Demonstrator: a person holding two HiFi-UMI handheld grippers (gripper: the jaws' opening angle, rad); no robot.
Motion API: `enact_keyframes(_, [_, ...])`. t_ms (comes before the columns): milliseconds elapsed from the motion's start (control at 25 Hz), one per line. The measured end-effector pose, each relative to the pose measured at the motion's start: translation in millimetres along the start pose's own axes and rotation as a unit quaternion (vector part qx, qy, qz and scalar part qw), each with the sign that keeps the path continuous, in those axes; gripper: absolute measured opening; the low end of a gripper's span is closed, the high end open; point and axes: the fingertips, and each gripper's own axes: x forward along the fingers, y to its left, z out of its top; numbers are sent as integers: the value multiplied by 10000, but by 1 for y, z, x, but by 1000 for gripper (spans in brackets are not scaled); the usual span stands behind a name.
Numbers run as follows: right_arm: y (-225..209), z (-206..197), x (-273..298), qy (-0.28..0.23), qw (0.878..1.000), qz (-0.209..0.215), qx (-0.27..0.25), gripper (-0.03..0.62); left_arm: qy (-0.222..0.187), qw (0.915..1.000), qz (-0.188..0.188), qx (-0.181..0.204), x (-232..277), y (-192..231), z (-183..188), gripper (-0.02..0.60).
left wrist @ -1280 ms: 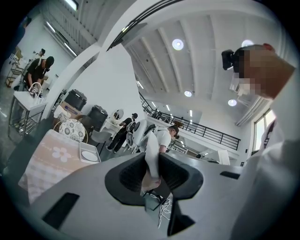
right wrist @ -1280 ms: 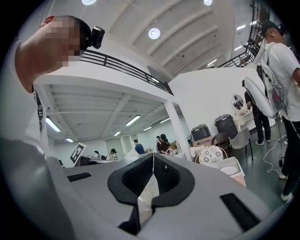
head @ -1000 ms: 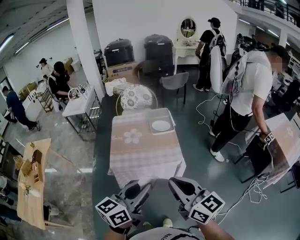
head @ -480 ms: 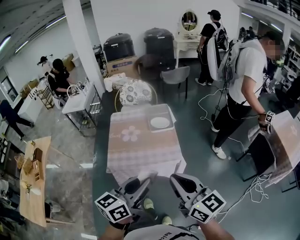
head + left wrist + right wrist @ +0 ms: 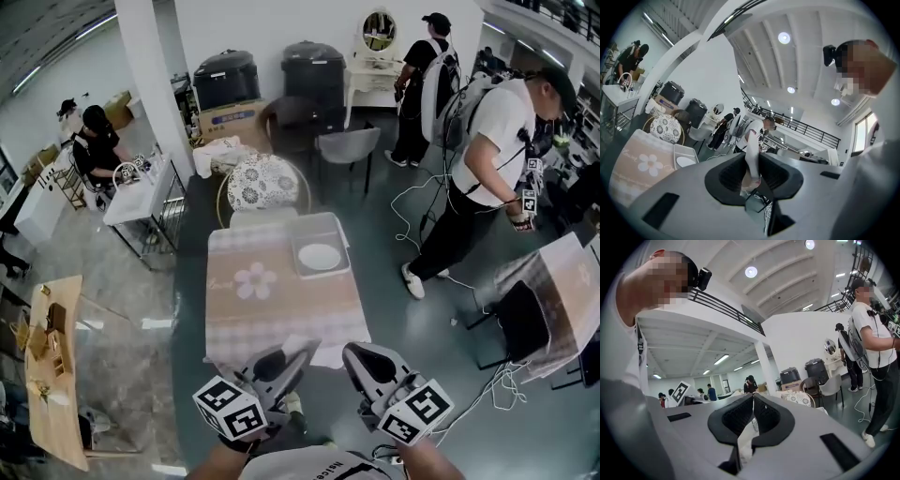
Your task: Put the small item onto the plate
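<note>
A white plate [image 5: 320, 256] lies in a pale tray [image 5: 302, 273] on the far right part of a table [image 5: 272, 314] with a pink flowered cloth, ahead of me. Both grippers are held low, short of the table's near edge. My left gripper [image 5: 307, 350] has its jaws a narrow gap apart with nothing between them; its view shows the plate [image 5: 685, 161] far off at the left. My right gripper [image 5: 349, 352] has its pads touching at the tips [image 5: 753, 395], empty. I make out no small item in any view.
A round patterned chair [image 5: 262, 183] and a grey chair [image 5: 348, 148] stand behind the table. A person in a white shirt [image 5: 487, 159] stands at the right near floor cables [image 5: 419, 202] and another covered table [image 5: 562, 281]. A wooden table [image 5: 52, 375] is at the left.
The table has drawn a little nearer and lower in the head view. The person in white has shifted up and to the right. Both grippers keep their places and jaw gaps.
</note>
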Motion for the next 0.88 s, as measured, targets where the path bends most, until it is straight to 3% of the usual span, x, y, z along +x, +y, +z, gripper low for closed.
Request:
enact_keyframes(440, [-61, -1, 111, 150, 9982, -574, 58, 15, 432, 9986, -297, 26, 59, 115, 45, 89])
enact_keyframes(680, [-98, -7, 140, 213, 9973, -695, 138, 15, 680, 9972, -274, -126, 98, 157, 38, 90])
enact_keyframes(880, [-158, -19, 172, 338, 9966, -716, 226, 15, 858, 9959, -117, -257, 149, 204, 29, 89])
